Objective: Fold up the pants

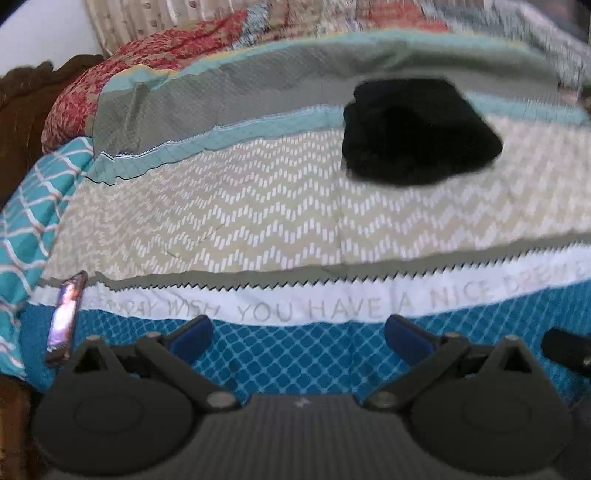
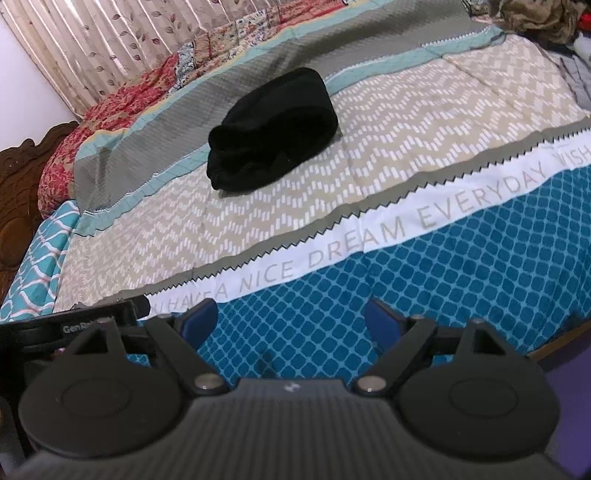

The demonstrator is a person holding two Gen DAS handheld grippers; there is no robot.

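Black pants (image 1: 417,133) lie in a compact folded bundle on the patterned bedspread (image 1: 258,221), over the beige zigzag and grey bands. They also show in the right wrist view (image 2: 273,136). My left gripper (image 1: 298,334) is open and empty, low over the blue diamond band near the bed's front, well short of the pants. My right gripper (image 2: 290,319) is open and empty too, over the same blue band, with the pants far ahead and slightly left. Part of the other gripper (image 2: 74,325) shows at the left of the right wrist view.
A phone (image 1: 66,317) with a lit screen lies at the bed's left edge. A red patterned quilt (image 1: 110,81) is bunched at the far left. A carved wooden headboard (image 2: 18,192) stands left. Curtains (image 2: 92,40) hang behind. Piled clothes (image 2: 535,18) sit at the far right.
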